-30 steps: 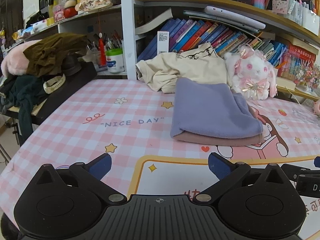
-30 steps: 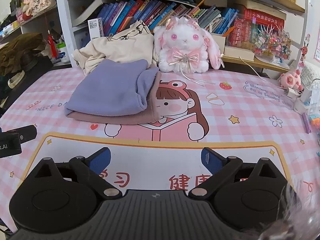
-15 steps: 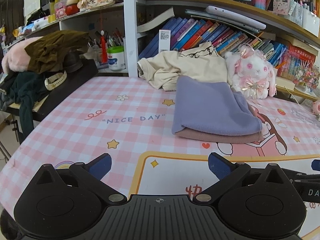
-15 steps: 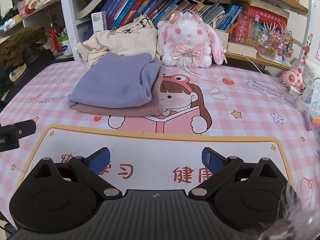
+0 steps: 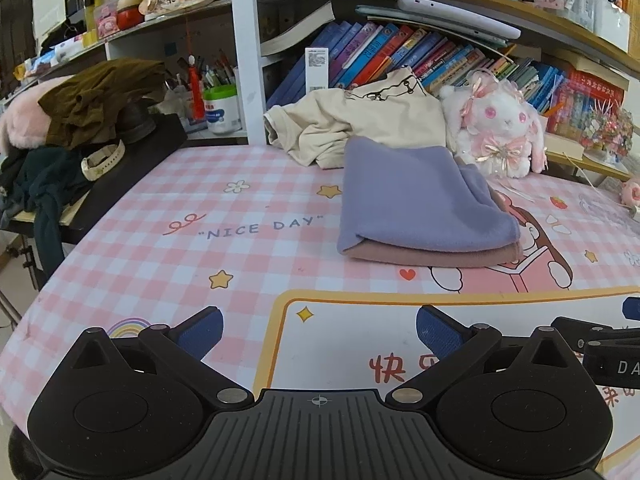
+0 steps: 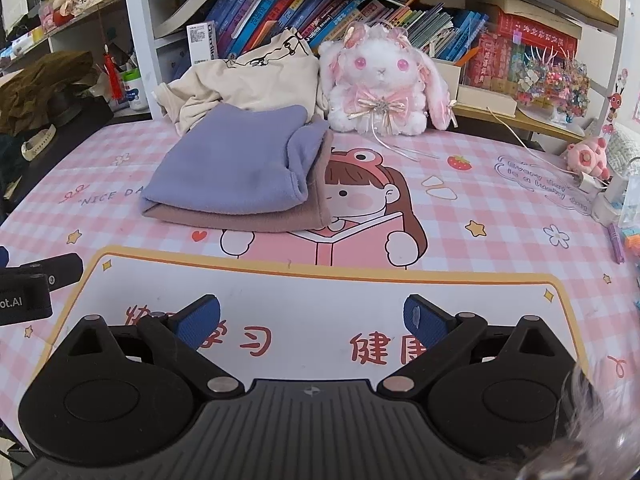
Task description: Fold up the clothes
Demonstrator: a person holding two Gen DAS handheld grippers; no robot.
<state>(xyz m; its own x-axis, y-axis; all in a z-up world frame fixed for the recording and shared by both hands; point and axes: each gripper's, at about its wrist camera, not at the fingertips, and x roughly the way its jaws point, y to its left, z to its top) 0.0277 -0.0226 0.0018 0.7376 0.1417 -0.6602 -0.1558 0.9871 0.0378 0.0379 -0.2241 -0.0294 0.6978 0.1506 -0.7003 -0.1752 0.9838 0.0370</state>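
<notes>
both left gripper [image 5: 318, 326] and right gripper [image 6: 312, 316] fingers spread wide, holding nothing, above the table [image 6: 480, 240] well short of the folded purple garment [image 6: 236, 168].

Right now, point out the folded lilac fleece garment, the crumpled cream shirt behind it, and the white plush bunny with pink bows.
Folded lilac fleece garment [image 6: 232, 168]: right wrist view, middle of its top face.
Crumpled cream shirt [image 5: 360, 124]: left wrist view, front of the heap.
White plush bunny [image 6: 380, 80]: right wrist view, its face.
</notes>
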